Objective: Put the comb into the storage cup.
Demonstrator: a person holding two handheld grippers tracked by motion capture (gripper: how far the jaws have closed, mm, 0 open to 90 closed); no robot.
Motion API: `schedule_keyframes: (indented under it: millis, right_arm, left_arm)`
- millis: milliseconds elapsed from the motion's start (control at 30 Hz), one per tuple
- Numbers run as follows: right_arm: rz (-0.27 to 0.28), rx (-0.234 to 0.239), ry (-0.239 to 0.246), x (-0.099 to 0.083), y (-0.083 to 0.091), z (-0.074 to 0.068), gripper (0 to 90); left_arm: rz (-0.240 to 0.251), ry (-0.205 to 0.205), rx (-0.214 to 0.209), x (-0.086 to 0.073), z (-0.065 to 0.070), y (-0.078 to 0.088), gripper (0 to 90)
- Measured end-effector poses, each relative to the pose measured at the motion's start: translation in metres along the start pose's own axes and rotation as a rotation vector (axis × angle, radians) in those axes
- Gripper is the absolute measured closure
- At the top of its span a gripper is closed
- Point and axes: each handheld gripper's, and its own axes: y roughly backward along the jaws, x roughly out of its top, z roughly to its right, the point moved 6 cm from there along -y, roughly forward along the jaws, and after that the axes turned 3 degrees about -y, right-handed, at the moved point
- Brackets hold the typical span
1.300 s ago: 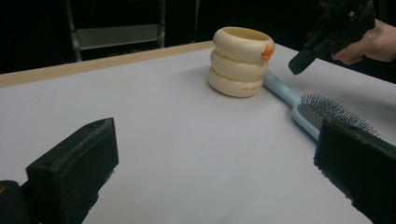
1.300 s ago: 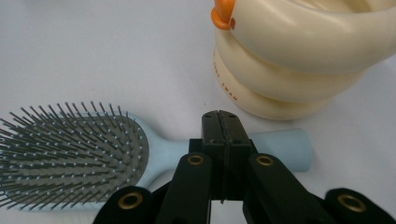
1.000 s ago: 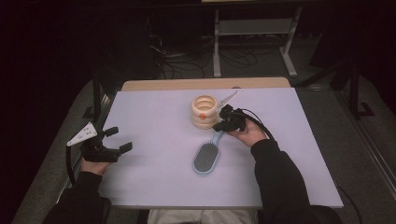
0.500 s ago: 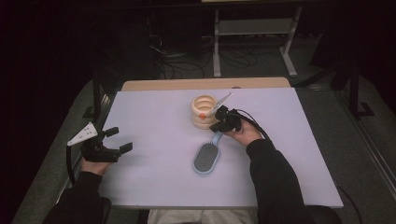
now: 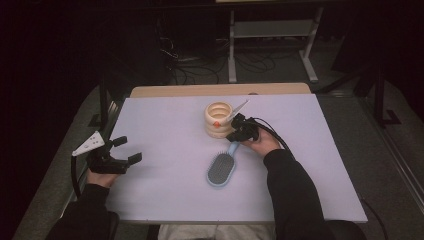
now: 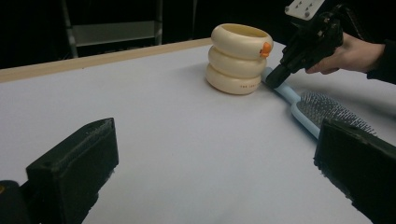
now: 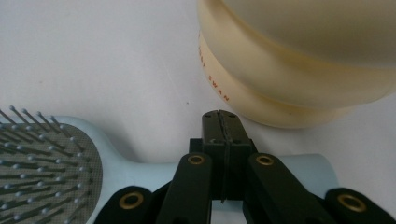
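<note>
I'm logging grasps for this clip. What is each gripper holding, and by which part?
Nothing is clearly held. The right gripper is shut, jaws together over the hairbrush handle, not around it. The left gripper is open, empty.

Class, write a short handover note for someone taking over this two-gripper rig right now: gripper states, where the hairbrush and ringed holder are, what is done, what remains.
Left gripper: open, holding nothing, resting near the table's left edge.
Right gripper: jaws shut together, tip down at the handle of the light blue plastic hairbrush. Whether it grips the handle I cannot tell; the jaws look closed above it.
Brush lies flat, bristles up, its handle end beside the base of the cream ringed plastic holder, which stands upright mid-table.
Done: right gripper brought to the handle.
Left: probably secure the handle, lift the brush, and perhaps stand it in the holder.
</note>
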Motion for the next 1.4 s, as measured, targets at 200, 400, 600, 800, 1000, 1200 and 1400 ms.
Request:
schedule_keyframes:
  millis: [200,400,600,800,1000,1200,1400]
  right_arm:
    - [-0.011,0.001,-0.006,-0.002,0.001,0.001,89.1]
    - [-0.011,0.006,-0.014,-0.005,0.002,0.002,89.1]
    - [-0.026,0.013,-0.024,-0.015,0.008,0.004,89.1]
    - [-0.054,0.004,-0.017,-0.023,0.014,0.005,89.1]
    - [-0.065,0.002,-0.01,-0.03,0.021,0.003,89.1]
    - [-0.067,0.005,-0.013,-0.035,0.023,0.002,89.1]
    - [-0.075,0.013,-0.004,-0.038,0.025,0.0,89.1]
  left_arm:
    - [-0.001,-0.001,-0.001,0.0,0.0,0.0,0.0]
    - [0.008,0.0,-0.006,0.001,0.0,0.001,0.0]
    - [0.01,-0.005,-0.003,0.001,0.001,0.001,0.0]
    - [0.007,-0.003,-0.002,0.001,0.0,0.001,0.0]
    - [0.005,-0.004,-0.002,0.001,0.001,0.001,0.0]
    - [0.002,-0.005,-0.002,0.001,0.0,0.001,0.0]
    - [0.002,-0.004,-0.001,0.001,0.0,0.001,0.0]
